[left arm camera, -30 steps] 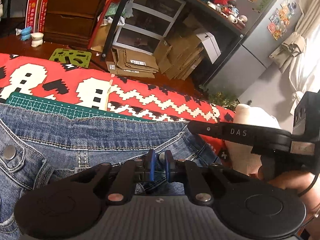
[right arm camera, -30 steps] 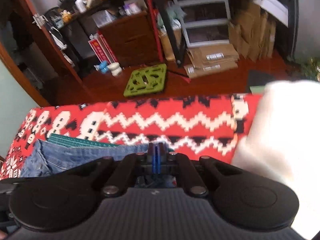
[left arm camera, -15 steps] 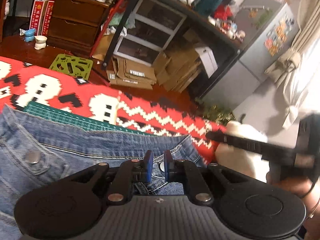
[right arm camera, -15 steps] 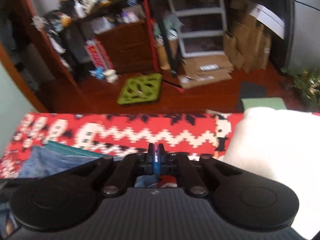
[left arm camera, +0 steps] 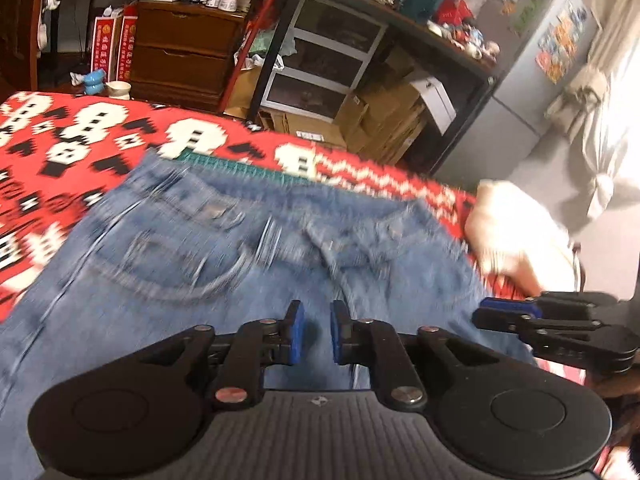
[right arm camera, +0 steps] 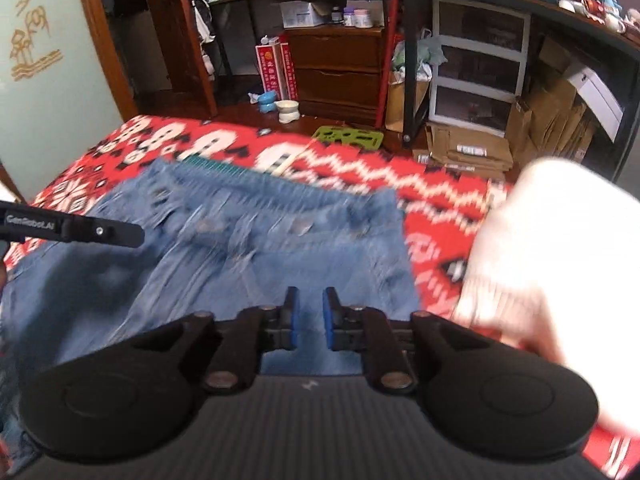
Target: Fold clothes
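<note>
Blue denim jeans (left arm camera: 224,248) lie spread on the red patterned cloth (left arm camera: 60,140), waistband toward the far side, blurred by motion. My left gripper (left arm camera: 317,332) hovers over the near part of the jeans, open, with nothing between its blue pads. In the right wrist view the same jeans (right arm camera: 240,248) lie below my right gripper (right arm camera: 311,320), which is also open and holds nothing. The right gripper (left arm camera: 504,312) shows at the right edge of the jeans in the left wrist view. The left gripper's finger (right arm camera: 100,232) pokes in from the left in the right wrist view.
A white folded garment (right arm camera: 540,260) lies on the cloth just right of the jeans. A green cutting mat (left arm camera: 240,166) peeks out beyond the waistband. Past the far edge are a wooden drawer chest (right arm camera: 340,68), plastic drawers (right arm camera: 476,76), cardboard (left arm camera: 384,120) and a fridge (left arm camera: 532,52).
Both grippers have gone from shut to open and drawn back from the waistband. The jeans, held close to the cameras before, now lie lower and farther away on the cloth.
</note>
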Demonstrator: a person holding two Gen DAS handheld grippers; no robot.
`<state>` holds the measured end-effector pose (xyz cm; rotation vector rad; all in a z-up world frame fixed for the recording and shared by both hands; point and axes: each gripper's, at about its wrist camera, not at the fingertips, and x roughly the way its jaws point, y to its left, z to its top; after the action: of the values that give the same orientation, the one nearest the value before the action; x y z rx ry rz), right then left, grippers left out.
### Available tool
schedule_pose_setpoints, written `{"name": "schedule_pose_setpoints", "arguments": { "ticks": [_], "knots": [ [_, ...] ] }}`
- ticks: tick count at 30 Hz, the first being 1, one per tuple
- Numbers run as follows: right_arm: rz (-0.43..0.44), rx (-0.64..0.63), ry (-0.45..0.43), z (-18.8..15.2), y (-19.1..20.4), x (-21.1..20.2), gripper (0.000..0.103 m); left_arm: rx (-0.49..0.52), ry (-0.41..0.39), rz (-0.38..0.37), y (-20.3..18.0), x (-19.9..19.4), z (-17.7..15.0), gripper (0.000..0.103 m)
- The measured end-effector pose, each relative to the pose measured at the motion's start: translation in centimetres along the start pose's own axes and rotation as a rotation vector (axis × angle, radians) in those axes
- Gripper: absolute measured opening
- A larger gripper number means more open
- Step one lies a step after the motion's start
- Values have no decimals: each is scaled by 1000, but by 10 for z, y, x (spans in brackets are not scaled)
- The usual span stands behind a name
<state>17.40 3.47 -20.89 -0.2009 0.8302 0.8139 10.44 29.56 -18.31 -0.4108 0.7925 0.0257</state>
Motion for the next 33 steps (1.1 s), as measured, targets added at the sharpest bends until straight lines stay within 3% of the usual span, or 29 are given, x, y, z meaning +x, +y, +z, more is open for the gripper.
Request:
{"name": "schedule_pose_setpoints", "arguments": {
  "ticks": [6,8,10,18,23,25,27,33],
  "knots": [
    [-1,-25,33,-44,27,-30,40,83,-26,56,-6,-31,-34,50],
    [-15,-29,24,-56,33,-33,52,99,-31,74,-7,-39,-45,61],
    [-30,-30,17,-69,39,-37,61,131,-17,120,-8,-44,-54,62],
    [-83,-70,19,-108,57,-46,89,181,56,174,2,-44,-83,64],
    [-83,-83,4,-124,61,-54,98,262,26,194,-5,-44,-98,74],
    [-87,-77,-8,-130,60,-58,100,302,12,201,-10,-42,-105,89],
    [-90,-72,-21,-136,59,-62,102,337,-9,211,-14,-40,-113,94],
    [-102,-46,-56,-148,61,-71,102,329,-71,207,-11,-41,-123,101]
  ]
}}
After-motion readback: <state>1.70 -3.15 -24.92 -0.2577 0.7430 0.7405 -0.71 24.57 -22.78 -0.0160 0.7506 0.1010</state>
